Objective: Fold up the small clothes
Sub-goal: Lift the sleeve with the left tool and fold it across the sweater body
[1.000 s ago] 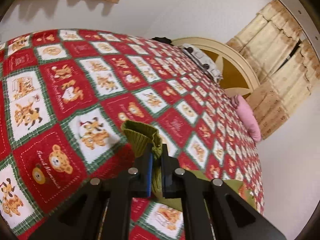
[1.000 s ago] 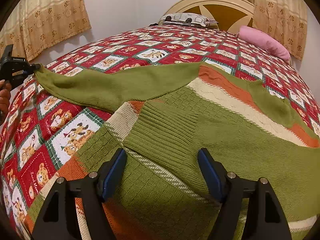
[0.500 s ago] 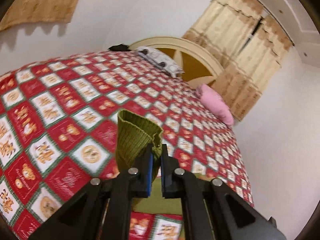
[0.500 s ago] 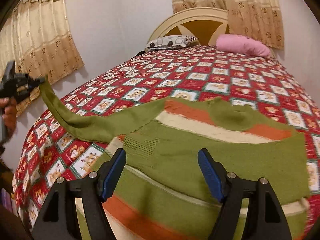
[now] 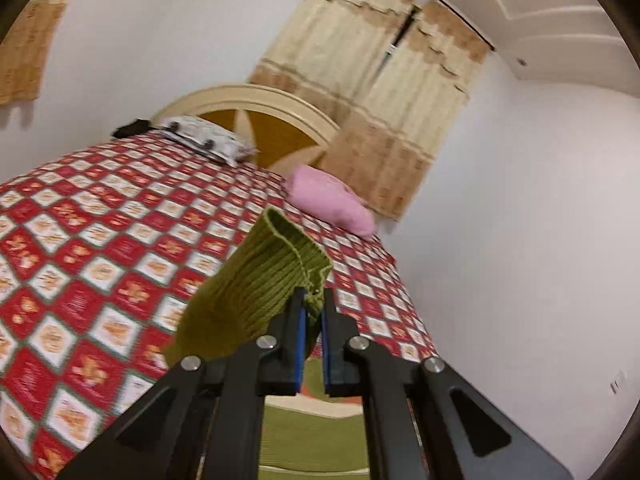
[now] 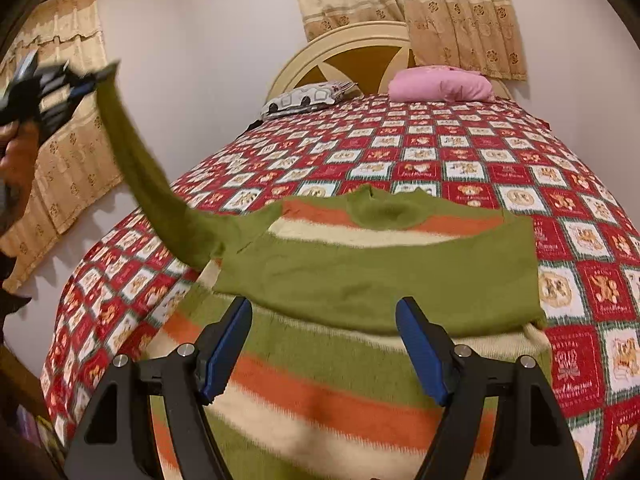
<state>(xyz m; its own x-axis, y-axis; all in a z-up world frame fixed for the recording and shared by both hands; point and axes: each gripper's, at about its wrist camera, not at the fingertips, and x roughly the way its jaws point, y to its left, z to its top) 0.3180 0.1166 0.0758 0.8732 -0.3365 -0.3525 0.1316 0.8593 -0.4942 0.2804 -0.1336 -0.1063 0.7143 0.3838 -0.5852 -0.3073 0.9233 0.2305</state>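
Note:
A small green sweater (image 6: 360,280) with orange and cream stripes lies on the bed. One sleeve is folded across its chest. My left gripper (image 5: 312,304) is shut on the ribbed cuff (image 5: 276,264) of the other green sleeve (image 6: 144,168) and holds it high above the bed. The left gripper also shows in the right wrist view (image 6: 86,80) at the upper left. My right gripper (image 6: 324,320) is open and empty, above the sweater's striped body.
The red patchwork bedspread (image 6: 460,160) covers the bed. A pink pillow (image 6: 440,84) and a patterned pillow (image 6: 308,98) lie by the headboard (image 6: 360,52). Curtains (image 6: 408,4) hang behind, and a wall is to the left.
My left gripper has lifted the sleeve cuff from the bedspread high into the air. My right gripper has drawn back and up from the sweater, still open.

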